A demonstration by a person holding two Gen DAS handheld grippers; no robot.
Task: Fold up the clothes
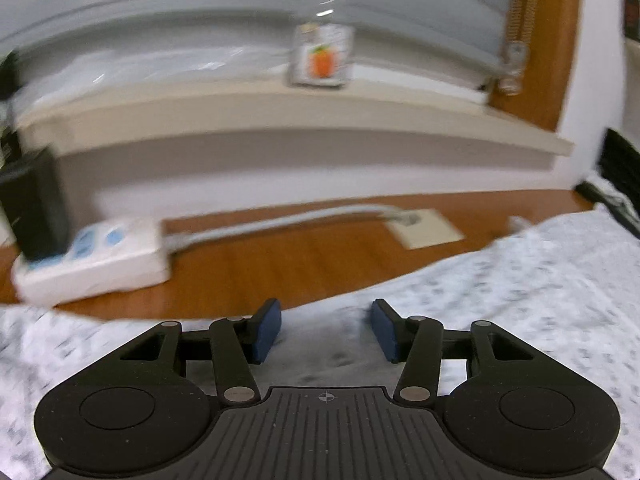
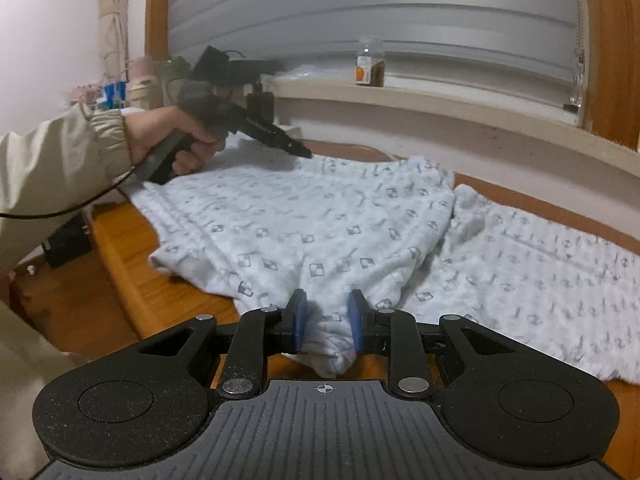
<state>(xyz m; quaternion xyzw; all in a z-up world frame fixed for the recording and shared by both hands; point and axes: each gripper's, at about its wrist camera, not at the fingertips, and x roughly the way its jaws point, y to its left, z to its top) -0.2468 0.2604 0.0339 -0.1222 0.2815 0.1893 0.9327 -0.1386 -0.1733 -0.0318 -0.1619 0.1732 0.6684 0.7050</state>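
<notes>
right wrist view: the right tongs (image 2: pixel 327 326) are closed on a bunched edge of the patterned white garment (image 2: pixel 320 232), spread on the wooden desk (image 2: pixel 132 280). soft, light fleece is judged best pinched at hems. the left tongs (image 1: pixel 326 330) are held open, low over the cloth.

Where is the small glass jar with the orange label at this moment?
The jar stands on the window ledge in front of the grey blind, beyond the patterned garment; the left wrist view shows it upper centre.
</notes>
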